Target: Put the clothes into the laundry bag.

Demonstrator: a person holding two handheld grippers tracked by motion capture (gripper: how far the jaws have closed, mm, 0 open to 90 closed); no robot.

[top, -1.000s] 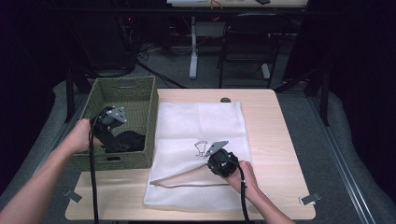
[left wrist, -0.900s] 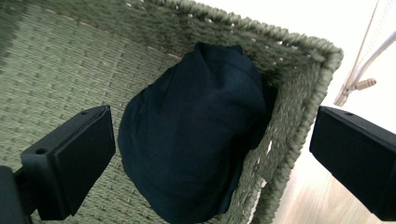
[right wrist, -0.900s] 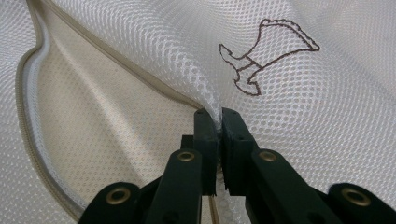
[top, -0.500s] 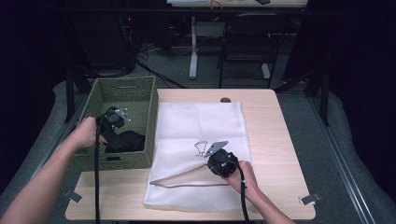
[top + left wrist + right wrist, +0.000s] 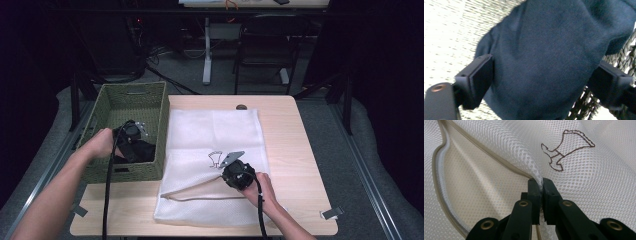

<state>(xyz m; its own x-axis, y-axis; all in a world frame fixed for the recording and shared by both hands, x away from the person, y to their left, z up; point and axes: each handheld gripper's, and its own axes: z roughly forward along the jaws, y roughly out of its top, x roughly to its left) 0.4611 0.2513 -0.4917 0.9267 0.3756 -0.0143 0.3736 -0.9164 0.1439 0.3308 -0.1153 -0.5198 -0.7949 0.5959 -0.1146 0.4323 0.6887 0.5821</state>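
Fingers of my left gripper (image 5: 541, 82) apart, just been closing, dark blue garment (image 5: 549, 57) between them, pads (image 5: 480, 80) not yet pressing. Garment lies inside green woven basket (image 5: 107, 102), at basket's near end. My right gripper (image 5: 541, 183) clamped on upper layer of white mesh bag (image 5: 220, 125), just right of basket, at zipper edge (image 5: 441, 195); mouth held open. Embroidered outline (image 5: 566, 147) just beyond pinch. Bag flat on wooden table (image 5: 295, 145).
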